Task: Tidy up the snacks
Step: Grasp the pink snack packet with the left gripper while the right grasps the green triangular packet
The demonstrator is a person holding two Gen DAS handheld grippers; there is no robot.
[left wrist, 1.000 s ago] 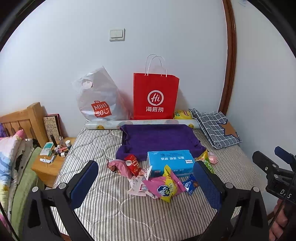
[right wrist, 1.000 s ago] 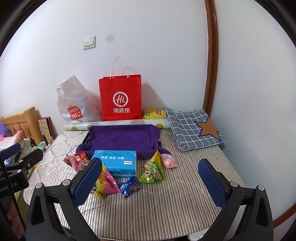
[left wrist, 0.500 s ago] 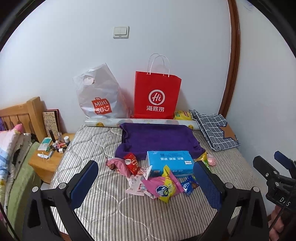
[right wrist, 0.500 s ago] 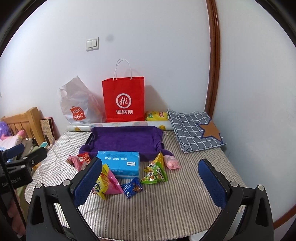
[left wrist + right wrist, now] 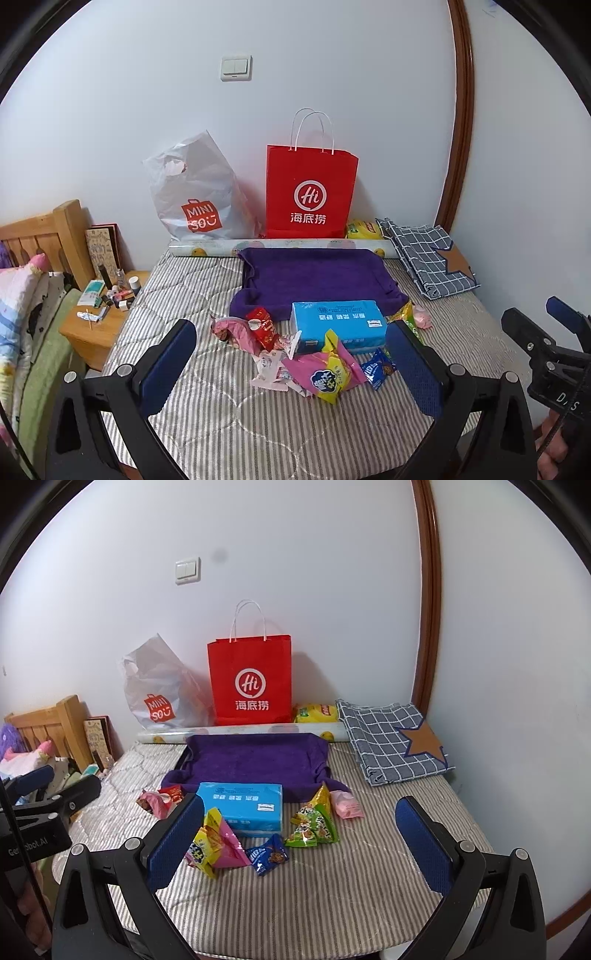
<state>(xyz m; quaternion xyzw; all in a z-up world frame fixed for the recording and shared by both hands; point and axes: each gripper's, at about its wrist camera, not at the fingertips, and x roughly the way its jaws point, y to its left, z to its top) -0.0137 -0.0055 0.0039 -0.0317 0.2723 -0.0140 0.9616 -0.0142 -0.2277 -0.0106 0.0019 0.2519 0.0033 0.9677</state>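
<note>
Several snack packets lie on a striped mattress (image 5: pixel 207 417) around a blue tissue pack (image 5: pixel 338 325) (image 5: pixel 242 806): a pink-yellow bag (image 5: pixel 327 374) (image 5: pixel 212 847), a small blue packet (image 5: pixel 376 369) (image 5: pixel 267 854), red and pink packets (image 5: pixel 247 328) (image 5: pixel 160 799), green triangular packets (image 5: pixel 314 821), a pink packet (image 5: pixel 345 805). A tray under a purple towel (image 5: pixel 314 277) (image 5: pixel 255 758) lies behind. My left gripper (image 5: pixel 291 365) and right gripper (image 5: pixel 299 845) are open and empty, held above the mattress's near edge.
A red paper bag (image 5: pixel 310 192) and a grey plastic bag (image 5: pixel 195 195) stand against the wall behind a paper roll (image 5: pixel 280 245). A checked cloth (image 5: pixel 428 258) lies right. A wooden nightstand (image 5: pixel 99 317) with small items and a bed stand left.
Both grippers have drifted slightly, so the scene shifted a little in view. Nothing on the mattress has moved; both stay open.
</note>
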